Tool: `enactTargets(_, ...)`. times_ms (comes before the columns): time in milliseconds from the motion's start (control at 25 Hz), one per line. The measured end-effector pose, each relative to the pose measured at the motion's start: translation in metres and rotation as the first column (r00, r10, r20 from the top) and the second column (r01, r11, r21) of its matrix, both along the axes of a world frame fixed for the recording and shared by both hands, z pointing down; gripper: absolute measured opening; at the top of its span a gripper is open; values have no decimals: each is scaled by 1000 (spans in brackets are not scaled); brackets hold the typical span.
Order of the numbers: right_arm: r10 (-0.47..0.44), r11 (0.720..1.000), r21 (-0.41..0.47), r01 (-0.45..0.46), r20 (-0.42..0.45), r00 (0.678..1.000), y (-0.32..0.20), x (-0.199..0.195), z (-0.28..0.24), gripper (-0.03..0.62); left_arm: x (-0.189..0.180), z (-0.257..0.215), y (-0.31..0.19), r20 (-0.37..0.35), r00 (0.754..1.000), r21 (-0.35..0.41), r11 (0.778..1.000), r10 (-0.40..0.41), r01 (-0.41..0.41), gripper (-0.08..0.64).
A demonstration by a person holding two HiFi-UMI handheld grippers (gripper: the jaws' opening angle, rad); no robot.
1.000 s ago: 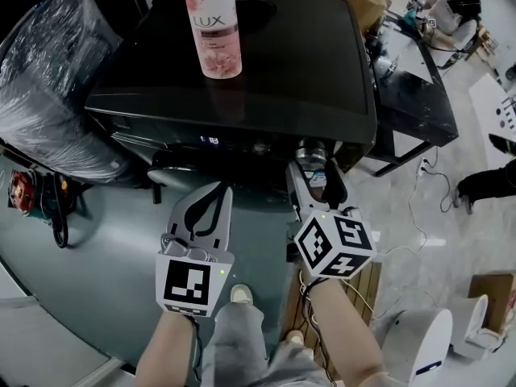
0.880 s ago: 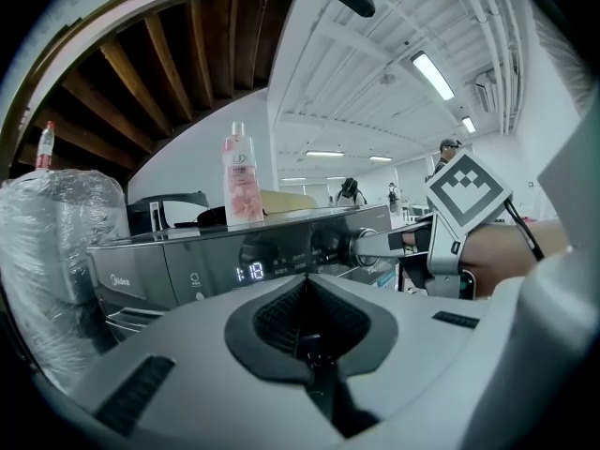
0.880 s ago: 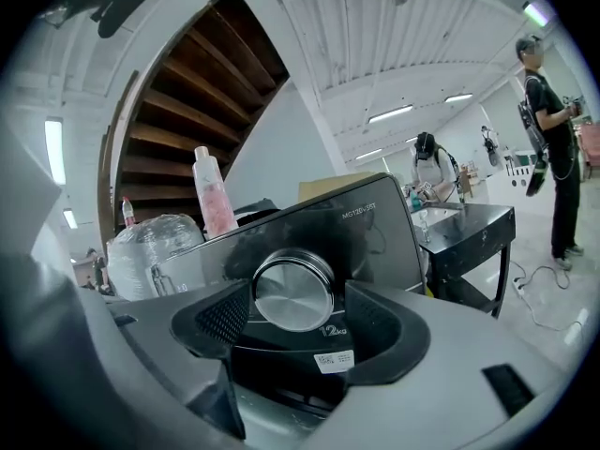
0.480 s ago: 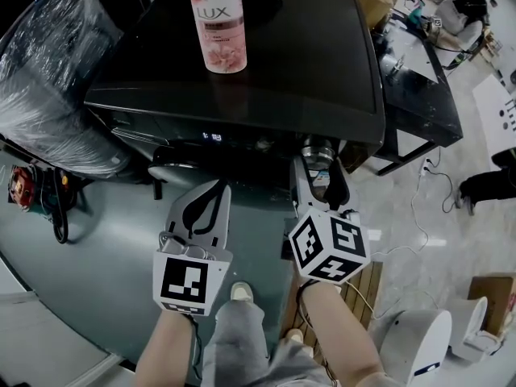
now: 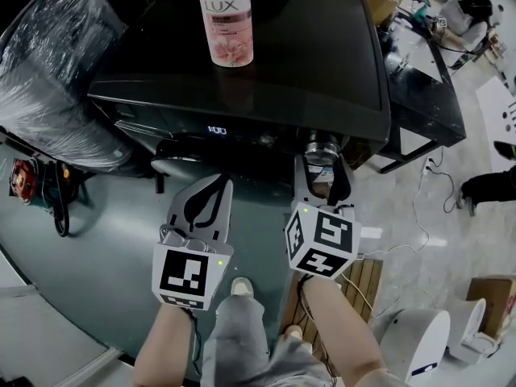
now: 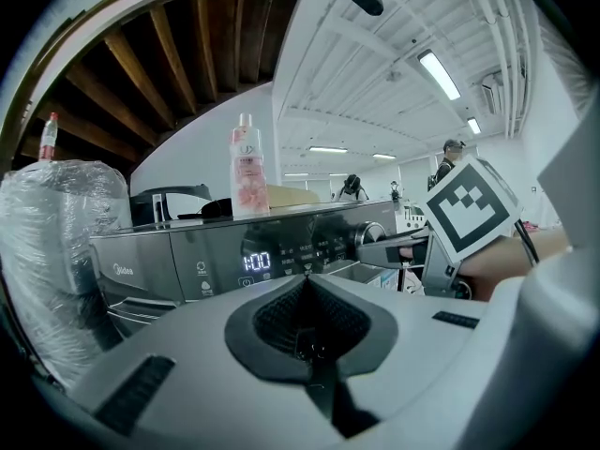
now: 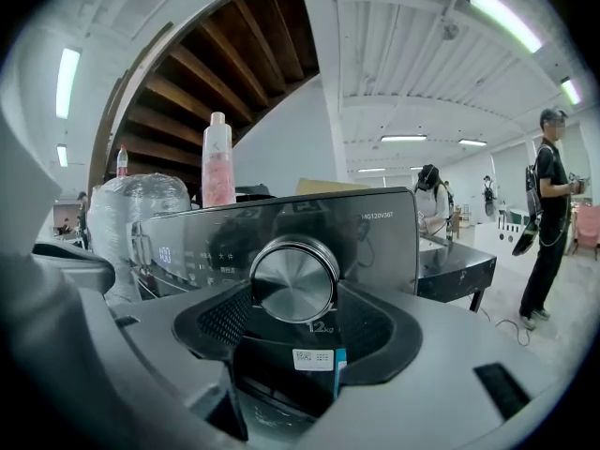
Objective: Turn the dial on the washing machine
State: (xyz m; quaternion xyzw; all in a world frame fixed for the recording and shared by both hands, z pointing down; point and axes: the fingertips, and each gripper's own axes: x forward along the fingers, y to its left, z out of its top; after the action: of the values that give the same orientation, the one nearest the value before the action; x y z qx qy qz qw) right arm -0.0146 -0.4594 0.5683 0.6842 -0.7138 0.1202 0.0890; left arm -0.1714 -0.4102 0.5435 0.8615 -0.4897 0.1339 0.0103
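1. Right tongs [image 5: 321, 166] have crept closer to the washing machine [image 5: 266, 63], and its display [image 6: 255, 262] now reads 1:00.
2. Their jaws stand wide apart and are closing, with the dial [image 7: 294, 279] between them at the right end of the front panel.
3. Left tongs [image 5: 211, 193] hang short of the panel, jaws together, holding nothing.
4. A pink bottle [image 5: 226, 14] stands on the machine's top.

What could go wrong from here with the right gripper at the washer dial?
1. The right gripper is closing its jaws around the dial and does not look seated yet. The dial is polished metal, so the pads may slip when twisting.
2. Only the jaw tips seem to flank the dial, so the hold may be shallow.
3. A tall pink bottle stands on the washing machine; a hard push could wobble it.
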Motion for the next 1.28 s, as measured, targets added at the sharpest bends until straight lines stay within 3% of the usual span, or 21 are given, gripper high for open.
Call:
enactTargets(560,-21,999,-43,12,-210,978,-1,-2,1,302,-4,0,9,9,1000,-13,1000,-6,6,20)
enactTargets(840,-19,999,-41,1,-424,905,0,0,0,302,-5,-1,19,3,1000,-16,1000,-20,20,20)
enactTargets(960,-31,999,-42,15,-420,907,-1,-1,0,304,-6,-2,23,1,1000,-21,999,-24,24,20)
enactTargets(1280,-115,992,-82,94,-310,944,8,-4,-4,314,-9,-15,42,13,999,-27,999,-45,45,20)
